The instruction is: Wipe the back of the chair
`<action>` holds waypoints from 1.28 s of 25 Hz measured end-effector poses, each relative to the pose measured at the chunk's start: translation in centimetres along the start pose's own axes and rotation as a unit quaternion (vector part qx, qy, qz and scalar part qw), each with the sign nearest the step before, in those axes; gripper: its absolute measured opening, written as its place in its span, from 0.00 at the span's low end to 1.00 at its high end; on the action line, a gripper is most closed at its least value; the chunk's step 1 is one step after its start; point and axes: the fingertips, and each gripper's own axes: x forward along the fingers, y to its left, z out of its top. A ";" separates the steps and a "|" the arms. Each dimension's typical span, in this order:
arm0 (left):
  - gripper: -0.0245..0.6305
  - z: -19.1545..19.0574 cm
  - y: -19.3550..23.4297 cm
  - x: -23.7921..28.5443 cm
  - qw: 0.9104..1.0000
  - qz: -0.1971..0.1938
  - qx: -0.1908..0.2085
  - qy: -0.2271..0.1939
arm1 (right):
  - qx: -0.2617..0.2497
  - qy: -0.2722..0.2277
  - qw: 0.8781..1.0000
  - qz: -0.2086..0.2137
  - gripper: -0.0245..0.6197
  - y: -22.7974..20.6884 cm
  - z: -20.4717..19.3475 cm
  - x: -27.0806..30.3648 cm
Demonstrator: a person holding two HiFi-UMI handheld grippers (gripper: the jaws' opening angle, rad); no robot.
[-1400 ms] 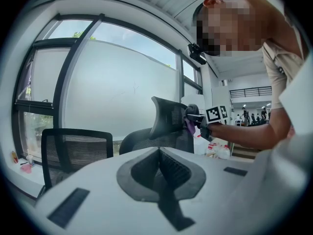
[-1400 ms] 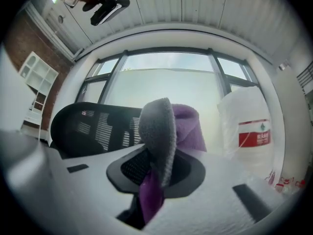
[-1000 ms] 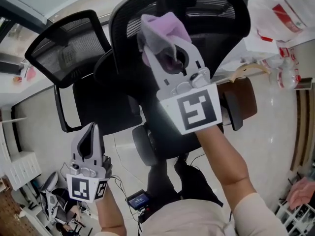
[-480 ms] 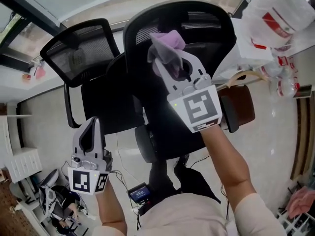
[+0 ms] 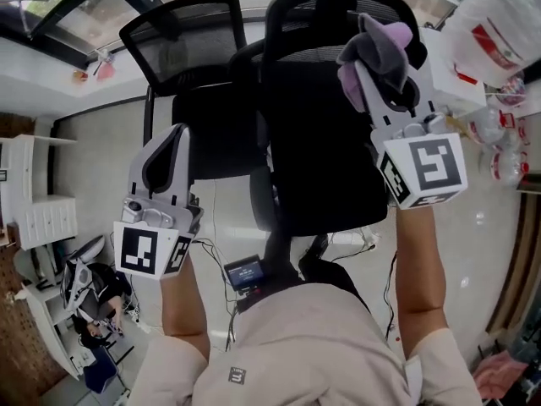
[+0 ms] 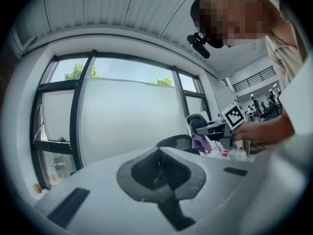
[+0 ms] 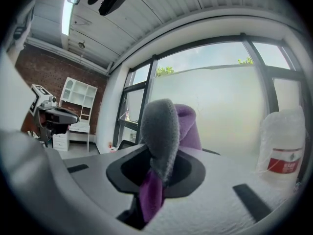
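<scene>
Chair back (image 5: 317, 134) partly behind cloth (image 5: 379, 51), bag (image 5: 499, 32) cropped

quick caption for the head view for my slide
Right gripper, jaws shut on a purple-grey cloth, raised near the black chair's back; left gripper shut, empty.

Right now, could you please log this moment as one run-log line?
right gripper: shut on cloth, at chair back top-right | left gripper: shut, empty, left of chair back | cloth contact: unclear

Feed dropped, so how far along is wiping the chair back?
Done: the right gripper is shut on the cloth. In hand: cloth held by the chair back, apparently not touching. Remaining: the wiping itself; no cleaned area shows; left gripper shut, empty.
</scene>
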 end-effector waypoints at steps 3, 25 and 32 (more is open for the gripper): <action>0.05 2.1 -0.6 -1.6 1.000 0.004 0.012 -0.011 | -0.004 -0.006 1.000 0.001 0.13 0.0 2.2 -2.8; 0.05 11.0 -6.5 -12.5 0.997 0.012 0.042 -0.068 | -0.039 -0.040 0.998 0.033 0.13 5.6 12.0 -21.0; 0.05 11.8 -7.7 -14.4 0.996 0.013 0.040 -0.076 | -0.037 -0.039 0.998 0.039 0.13 6.8 12.3 -23.8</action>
